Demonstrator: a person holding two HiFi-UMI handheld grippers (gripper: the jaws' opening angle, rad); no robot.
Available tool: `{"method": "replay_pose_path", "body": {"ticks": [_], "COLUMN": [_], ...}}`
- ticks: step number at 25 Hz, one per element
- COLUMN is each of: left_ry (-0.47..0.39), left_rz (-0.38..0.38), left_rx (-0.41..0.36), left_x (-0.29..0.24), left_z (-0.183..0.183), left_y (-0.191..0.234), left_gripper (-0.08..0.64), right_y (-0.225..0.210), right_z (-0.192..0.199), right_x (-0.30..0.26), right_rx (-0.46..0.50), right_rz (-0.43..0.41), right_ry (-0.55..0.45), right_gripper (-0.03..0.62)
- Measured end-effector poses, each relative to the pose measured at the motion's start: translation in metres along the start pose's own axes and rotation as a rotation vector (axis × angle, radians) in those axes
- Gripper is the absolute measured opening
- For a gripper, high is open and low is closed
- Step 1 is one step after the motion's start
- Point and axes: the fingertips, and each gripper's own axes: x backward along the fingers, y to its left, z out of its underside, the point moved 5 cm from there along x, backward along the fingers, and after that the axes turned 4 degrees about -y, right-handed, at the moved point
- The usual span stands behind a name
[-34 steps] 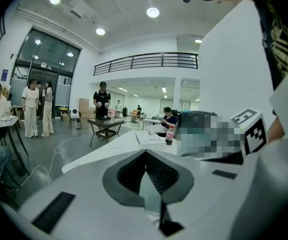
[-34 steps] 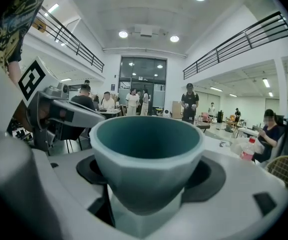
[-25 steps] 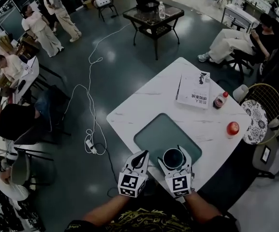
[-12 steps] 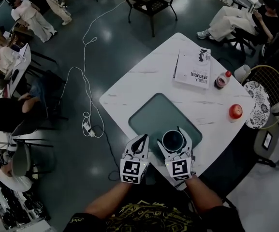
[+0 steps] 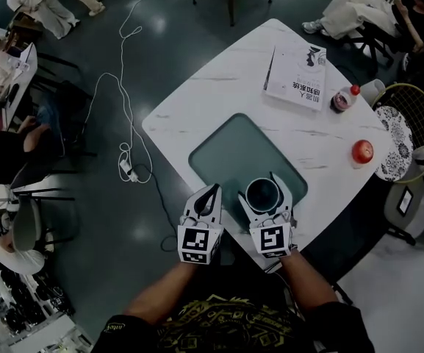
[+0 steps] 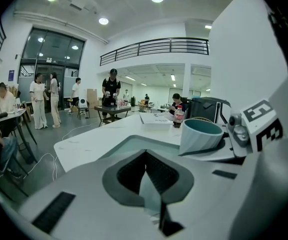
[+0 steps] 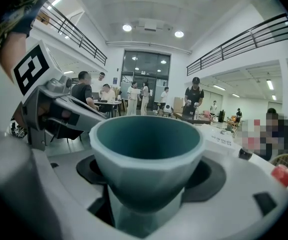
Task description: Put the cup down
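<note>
A teal cup stands upright between the jaws of my right gripper, which is shut on it over the near part of the green mat. In the right gripper view the cup fills the middle, with the right gripper clasping its lower sides. Whether its base touches the mat is hidden. My left gripper hovers just left of it, shut with nothing in it. From the left gripper view, the left gripper has its pads together, and the cup shows to the right.
On the white table lie a book, a red-capped bottle and a red round object at the far right. A wire chair stands by the table's right corner. A cable runs across the floor; people sit at the left.
The head view has tipped, so the table sits higher in the picture. Both grippers keep their places at the mat's near edge, the cup still in the right jaws.
</note>
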Motion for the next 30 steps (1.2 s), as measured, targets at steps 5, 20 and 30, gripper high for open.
{"method": "replay_pose_path", "body": {"ticks": [5, 20, 30], "left_ry": [0.011, 0.003, 0.009], "left_rz": [0.001, 0.054, 0.081], "left_rx": [0.007, 0.012, -0.013], "left_x": [0.002, 0.003, 0.007], "left_z": [0.009, 0.017, 0.017], "left_y": [-0.002, -0.013, -0.024], "left_gripper": [0.011, 0.011, 0.011], "right_y": [0.000, 0.002, 0.001], "right_z": [0.008, 0.027, 0.034], "right_x": [0.001, 0.007, 0.018], "right_rx": [0.001, -0.014, -0.045], "right_rz": [0.004, 0.026, 0.034], "right_ry": [0.008, 0.030, 0.046], "right_gripper": [0.379, 0.385, 0.392]}}
